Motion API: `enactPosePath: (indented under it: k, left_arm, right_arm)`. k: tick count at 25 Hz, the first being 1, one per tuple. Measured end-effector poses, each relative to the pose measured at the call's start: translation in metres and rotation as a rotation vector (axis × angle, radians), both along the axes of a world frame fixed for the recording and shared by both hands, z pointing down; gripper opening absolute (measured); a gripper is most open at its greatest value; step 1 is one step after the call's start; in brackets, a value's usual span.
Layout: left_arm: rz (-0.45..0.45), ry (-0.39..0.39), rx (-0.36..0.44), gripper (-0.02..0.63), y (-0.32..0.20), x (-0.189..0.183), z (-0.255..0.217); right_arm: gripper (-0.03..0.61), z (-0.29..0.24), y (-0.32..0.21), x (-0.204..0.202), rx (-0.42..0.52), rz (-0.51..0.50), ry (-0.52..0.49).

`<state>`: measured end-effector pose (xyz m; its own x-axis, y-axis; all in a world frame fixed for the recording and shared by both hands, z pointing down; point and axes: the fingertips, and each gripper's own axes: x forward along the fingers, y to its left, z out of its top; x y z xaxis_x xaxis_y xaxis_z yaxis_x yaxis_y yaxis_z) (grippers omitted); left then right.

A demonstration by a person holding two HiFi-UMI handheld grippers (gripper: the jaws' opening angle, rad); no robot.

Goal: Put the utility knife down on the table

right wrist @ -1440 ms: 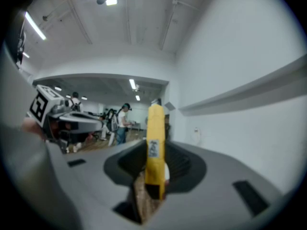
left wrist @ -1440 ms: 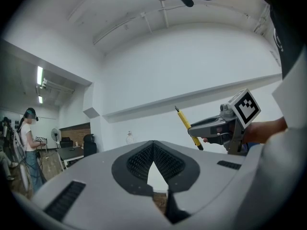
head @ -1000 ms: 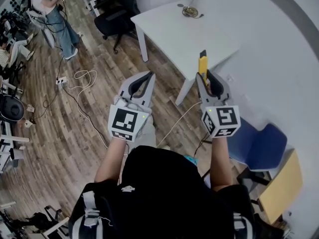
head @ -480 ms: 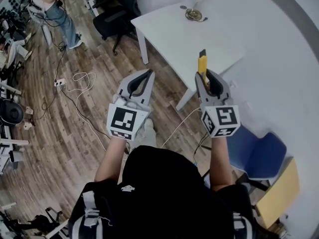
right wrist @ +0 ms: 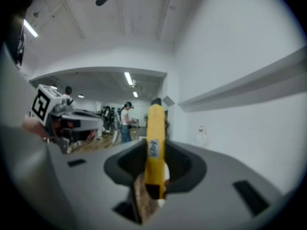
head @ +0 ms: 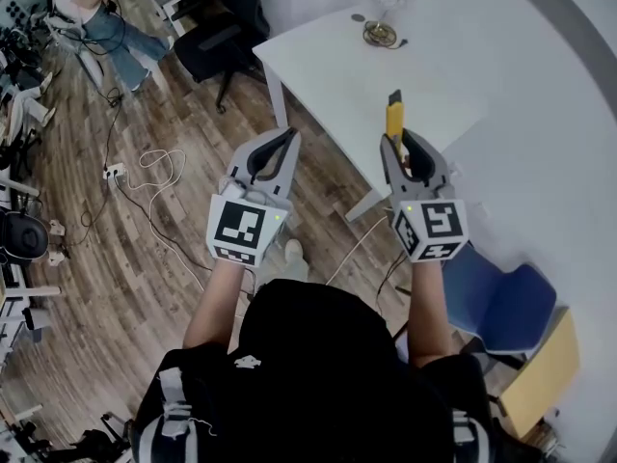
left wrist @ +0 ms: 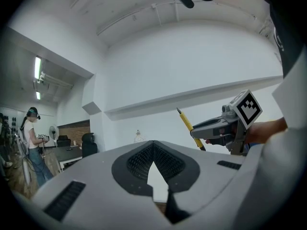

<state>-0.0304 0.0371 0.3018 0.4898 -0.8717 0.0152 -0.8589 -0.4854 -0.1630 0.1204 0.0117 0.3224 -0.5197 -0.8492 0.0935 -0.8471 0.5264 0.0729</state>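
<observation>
Not yet down: utility knife held short of the worktop

Plainly the task is in its early part. The yellow utility knife [head: 393, 122] is clenched in the right tongs [head: 398, 143], gripped low on its body. Most of the handle sticks out ahead of the tips, dark end foremost. The right gripper view shows it standing upright in the middle of the jaws. From the head view it seems to hang in the air about the near edge of the white worktop [head: 328, 66], touching nothing but the tongs. The left tongs [head: 286, 139] are pressed together at the tips with nothing between them. They are held level beside the right pair, over the floor rather than the worktop.

What is left, as I judge it, is to carry the knife over the worktop, lower it until it lies flat, release the grip and draw away. None of that shows as done.

The worktop is a plain white slab on white legs, bare over nearly all its surface, so there is ample room to lay the knife. At its far end stands a small glass ornament [head: 379, 29] on a brass foot. Below and to the left runs a wooden plank floor [head: 145, 249] with a white cable [head: 159, 157] looped across it. A blue chair [head: 501, 292] sits near the right arm and a black office chair [head: 217, 37] beyond the worktop. A person [head: 92, 13] stands in the far corner.
</observation>
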Motion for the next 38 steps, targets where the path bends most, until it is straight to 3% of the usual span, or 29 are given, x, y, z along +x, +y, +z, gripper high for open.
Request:
enactPosePath:
  k: [11, 20, 38]
  left_arm:
    - [0.06, 0.019, -0.013, 0.015, -0.075, -0.038, 0.002]
    - [0.049, 0.035, -0.048, 0.015, -0.128, -0.088, 0.014]
    - [0.051, 0.03, -0.057, 0.015, -0.157, -0.076, 0.037]
  right_arm:
    - [0.135, -0.003, -0.069, -0.038, -0.011, 0.056, 0.02]
    - [0.137, 0.006, -0.119, -0.084, -0.052, 0.052, 0.053]
    - [0.137, 0.031, -0.148, -0.081, -0.055, 0.034, 0.038]
